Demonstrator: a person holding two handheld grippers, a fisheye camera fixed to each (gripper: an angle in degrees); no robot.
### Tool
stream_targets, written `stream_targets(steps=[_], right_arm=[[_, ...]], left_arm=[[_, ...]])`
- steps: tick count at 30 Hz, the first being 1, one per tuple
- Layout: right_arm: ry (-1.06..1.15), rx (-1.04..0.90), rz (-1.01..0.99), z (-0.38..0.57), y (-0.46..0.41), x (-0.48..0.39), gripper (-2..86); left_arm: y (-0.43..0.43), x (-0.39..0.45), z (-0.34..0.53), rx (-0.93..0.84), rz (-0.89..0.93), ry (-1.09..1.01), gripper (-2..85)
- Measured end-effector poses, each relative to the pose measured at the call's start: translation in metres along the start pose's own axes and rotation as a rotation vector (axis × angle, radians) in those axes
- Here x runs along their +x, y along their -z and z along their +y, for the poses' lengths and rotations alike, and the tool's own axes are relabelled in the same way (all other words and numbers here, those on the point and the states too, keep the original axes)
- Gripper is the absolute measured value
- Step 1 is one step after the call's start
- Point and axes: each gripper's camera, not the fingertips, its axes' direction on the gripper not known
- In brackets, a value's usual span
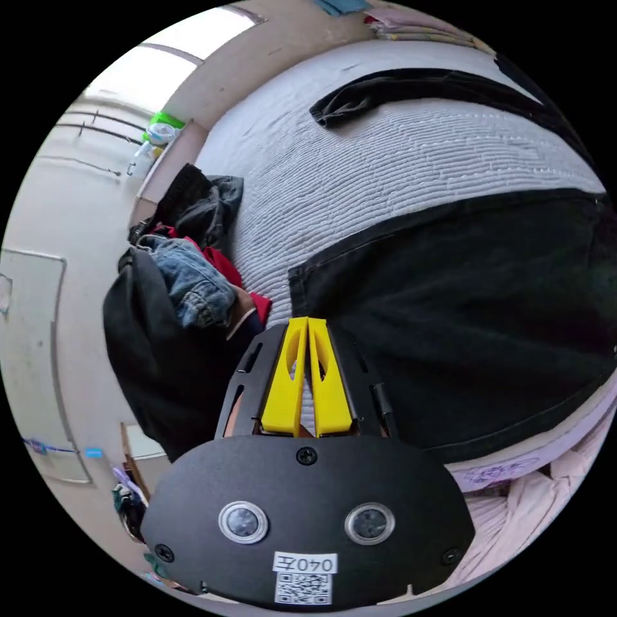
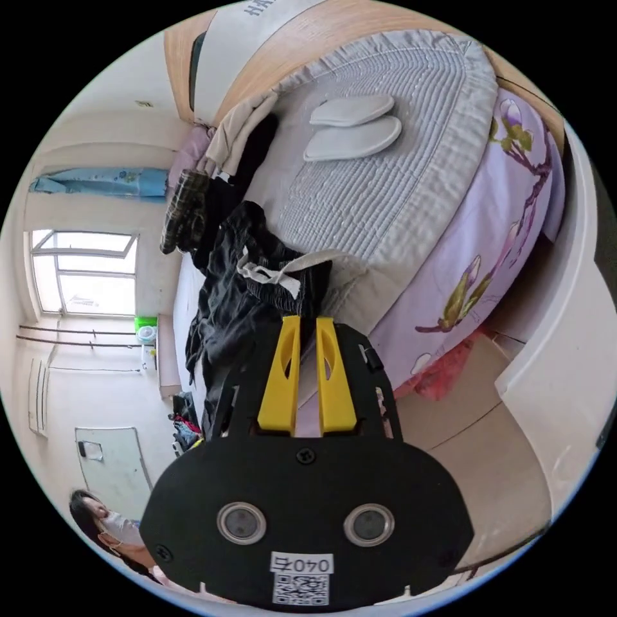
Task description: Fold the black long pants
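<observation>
The black long pants (image 1: pixel 463 308) lie spread flat on the grey ribbed bedspread (image 1: pixel 360 173). My left gripper (image 1: pixel 307 321) is at the corner of their near edge, its yellow jaws pressed together on the cloth there. In the right gripper view the pants (image 2: pixel 238 302) run away from me in a bunched strip along the bed's side. Their waistband with the white drawstring (image 2: pixel 273 275) sits just ahead of my right gripper (image 2: pixel 307 319), whose jaws stand nearly parallel and are clamped on the thick waistband cloth.
A heap of clothes with blue denim (image 1: pixel 193 289) is beside the bed. Another black garment (image 1: pixel 411 87) lies farther up the bedspread. Two pale flat pads (image 2: pixel 353 125) rest near the headboard. A floral purple sheet (image 2: pixel 495 238) hangs over the bed's side. A person (image 2: pixel 106 517) stands by the wall.
</observation>
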Motion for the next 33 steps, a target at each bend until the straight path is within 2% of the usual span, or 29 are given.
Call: stream_targets(steps=[3,5,6,7,8,10,13,18,22,27,33], right_arm=[[0.093,0.027,0.232,0.027,0.002,-0.034,11.4],[0.297,0.109,0.405,0.064,0.002,-0.088,12.4],[0.48,0.113,0.46,0.094,-0.012,-0.133,12.6],[0.679,0.054,0.423,0.127,-0.037,-0.179,12.7],[0.774,0.007,0.382,0.144,-0.052,-0.201,12.7],[1.102,-0.197,0.182,0.218,-0.12,-0.276,11.9],[1.386,-0.416,0.03,0.305,-0.204,-0.335,11.0],[1.613,-0.464,0.201,0.384,-0.289,-0.361,9.9],[1.695,-0.332,0.432,0.42,-0.314,-0.358,6.6],[1.749,-0.242,0.529,0.45,-0.33,-0.355,4.6],[1.857,-0.219,0.633,0.487,-0.34,-0.354,9.2]], left_arm=[[0.055,0.01,0.046,0.193,0.078,-0.147,-0.9],[0.106,0.03,0.083,0.388,0.191,-0.286,-0.9],[0.116,0.038,0.089,0.422,0.228,-0.329,-0.9],[0.132,0.056,0.096,0.463,0.298,-0.418,-0.9],[0.144,0.076,0.098,0.484,0.353,-0.495,-0.7],[0.155,0.111,0.098,0.498,0.397,-0.613,0.0],[0.159,0.16,0.101,0.49,0.369,-0.75,1.0],[0.142,0.176,0.112,0.503,0.311,-0.79,0.9],[0.143,0.162,0.117,0.52,0.306,-0.816,1.2],[0.138,0.151,0.106,0.515,0.357,-0.834,1.0],[0.142,0.141,0.098,0.502,0.385,-0.825,0.1]])
